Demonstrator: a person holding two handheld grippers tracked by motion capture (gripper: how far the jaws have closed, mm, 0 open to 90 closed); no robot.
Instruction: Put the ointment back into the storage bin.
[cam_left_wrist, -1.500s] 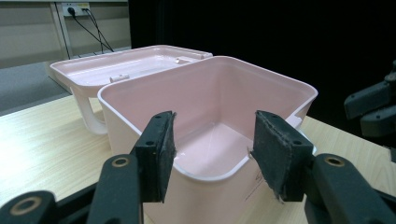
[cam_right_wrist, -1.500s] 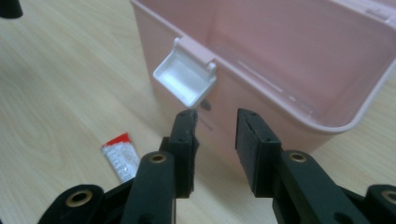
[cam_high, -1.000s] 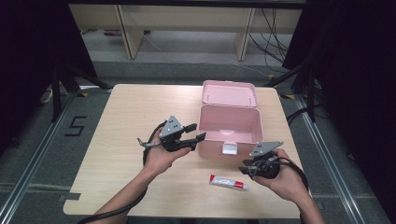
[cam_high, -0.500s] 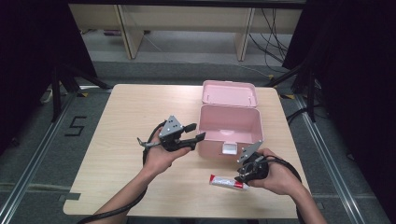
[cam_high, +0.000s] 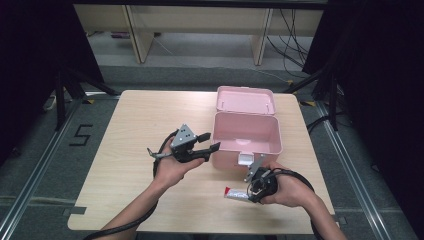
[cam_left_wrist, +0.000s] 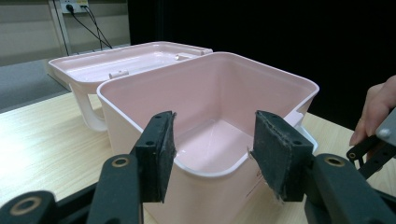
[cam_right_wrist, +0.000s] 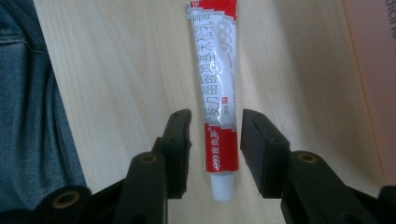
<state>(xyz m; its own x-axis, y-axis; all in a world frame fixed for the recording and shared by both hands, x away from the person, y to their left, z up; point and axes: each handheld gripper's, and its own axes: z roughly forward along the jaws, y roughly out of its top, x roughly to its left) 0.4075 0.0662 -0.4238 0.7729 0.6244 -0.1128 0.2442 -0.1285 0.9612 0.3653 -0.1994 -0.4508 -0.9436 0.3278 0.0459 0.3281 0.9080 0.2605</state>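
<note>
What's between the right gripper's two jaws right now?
The red-and-white tube lies flat on the table between the open jaws of the right gripper, which have just been opening; clearest in the right gripper view.

One box, one tube, two grippers on one table.
One open pink lidded box, one red-and-white ointment tube, one left gripper, one right gripper, one wooden table.

The open pink box walls off the table's right half; bare wood lies open leftward.
</note>
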